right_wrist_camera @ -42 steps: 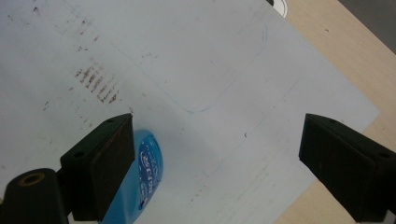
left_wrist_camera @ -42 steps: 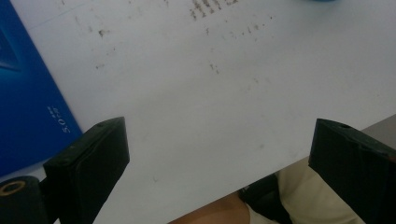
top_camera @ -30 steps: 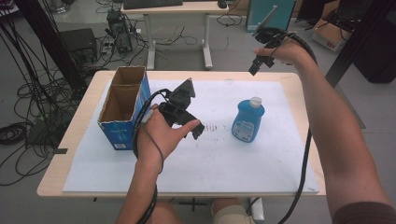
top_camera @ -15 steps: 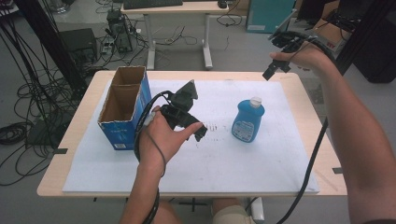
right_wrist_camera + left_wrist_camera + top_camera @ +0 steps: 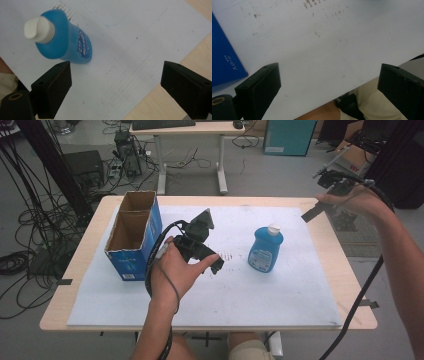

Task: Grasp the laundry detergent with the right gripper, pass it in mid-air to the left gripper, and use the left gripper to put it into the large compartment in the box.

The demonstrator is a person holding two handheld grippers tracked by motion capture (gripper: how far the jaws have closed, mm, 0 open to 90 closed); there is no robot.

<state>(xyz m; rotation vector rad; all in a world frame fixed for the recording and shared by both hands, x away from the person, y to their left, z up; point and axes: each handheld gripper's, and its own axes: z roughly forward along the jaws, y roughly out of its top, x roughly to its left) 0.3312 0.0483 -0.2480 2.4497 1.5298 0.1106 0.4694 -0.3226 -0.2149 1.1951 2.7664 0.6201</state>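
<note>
A blue bottle (image 5: 265,251) with a white cap stands upright on the white sheet, right of centre. In the right gripper view the bottle (image 5: 65,42) is at upper left, well beyond the jaws. My right gripper (image 5: 320,195) is held in the air above the table's far right edge; its jaws (image 5: 116,68) stand wide open and empty. My left gripper (image 5: 210,262) hovers over the middle of the sheet, between the bottle and an open blue cardboard box (image 5: 132,232). Its jaws (image 5: 329,72) are also wide open with nothing between them, and the box's side (image 5: 224,62) is at left.
The white sheet (image 5: 280,295) covers most of the wooden table (image 5: 345,265). The box stands at the sheet's left edge. Behind the table the floor holds a desk (image 5: 190,130), cables and equipment. The person's knee is at the table's near edge.
My right gripper has moved to the right, from above the table's far side to over its right edge. The left gripper, the bottle and the box have stayed in place.
</note>
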